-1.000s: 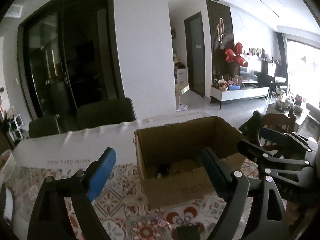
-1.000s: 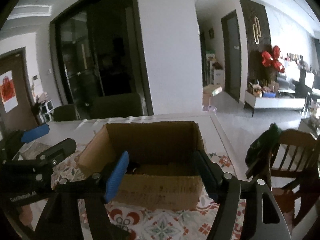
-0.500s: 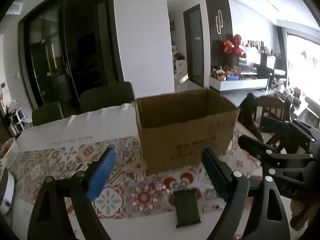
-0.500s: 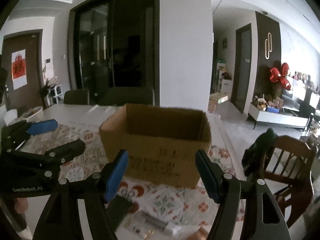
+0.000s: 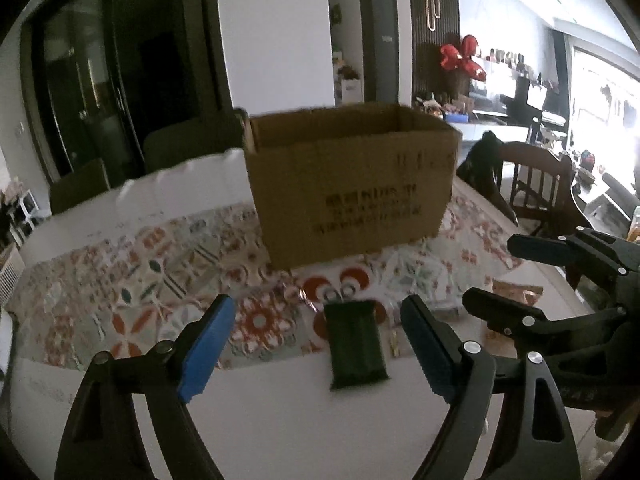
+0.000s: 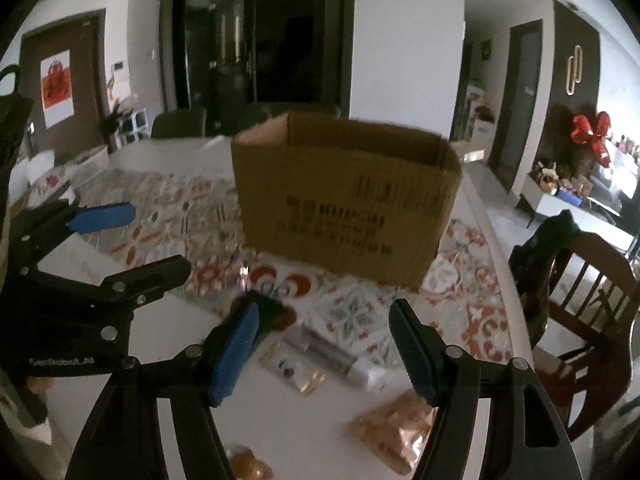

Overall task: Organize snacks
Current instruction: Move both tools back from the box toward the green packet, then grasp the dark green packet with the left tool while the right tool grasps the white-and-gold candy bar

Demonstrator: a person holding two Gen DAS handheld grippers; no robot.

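Dark green packet (image 5: 355, 345) just before the cardboard box (image 5: 348, 184) — long axis toward it, centred between left gripper (image 5: 316, 352) fingers, closing yet empty; right gripper (image 6: 324, 350) wide, empty.

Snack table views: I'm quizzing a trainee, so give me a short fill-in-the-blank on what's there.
1. The cardboard box stands with its top ____.
2. The dark green packet lies flat on the ____, in front of the box.
3. The left claw holds ____.
4. The wooden chair stands to the ____ of the box in the right wrist view.

Missing words: open; table; nothing; right
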